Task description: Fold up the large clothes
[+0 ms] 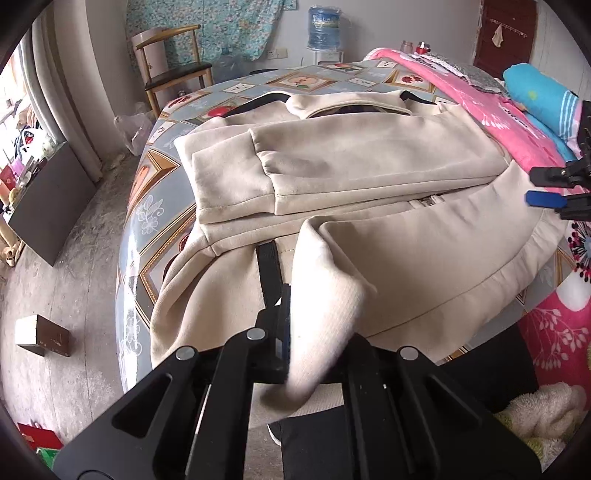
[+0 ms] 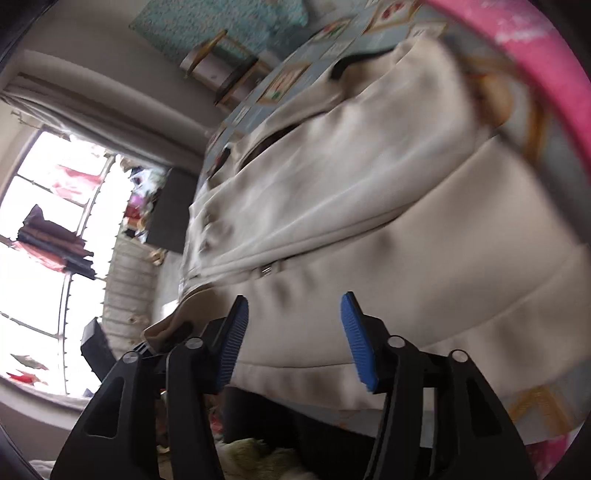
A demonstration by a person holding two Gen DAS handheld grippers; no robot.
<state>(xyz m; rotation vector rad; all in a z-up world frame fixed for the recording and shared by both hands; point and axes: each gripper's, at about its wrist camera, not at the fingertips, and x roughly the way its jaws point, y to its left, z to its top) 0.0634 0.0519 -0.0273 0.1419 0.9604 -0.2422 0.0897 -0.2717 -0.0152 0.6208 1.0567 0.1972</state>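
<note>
A beige zip-up jacket (image 1: 369, 155) lies spread on the bed's patterned sheet (image 1: 258, 86), one sleeve (image 1: 236, 184) folded across its chest. My left gripper (image 1: 295, 325) is at the near hem, shut on a ribbed beige fold (image 1: 332, 295) that drapes over and hides one finger. At the left wrist view's right edge, my right gripper (image 1: 532, 186) hovers beside the jacket. The blurred right wrist view shows this gripper (image 2: 295, 332) open above the jacket (image 2: 369, 221), blue pads (image 2: 236, 339) apart with nothing between them. The zipper pull (image 2: 269, 269) lies just ahead.
A pink quilt (image 1: 480, 99) and a blue rolled blanket (image 1: 535, 92) lie on the bed's far right. A wooden chair (image 1: 173, 66) and a water jug (image 1: 324, 27) stand by the far wall. A dark cabinet (image 1: 51, 203) and a small box (image 1: 40, 334) occupy the floor at left.
</note>
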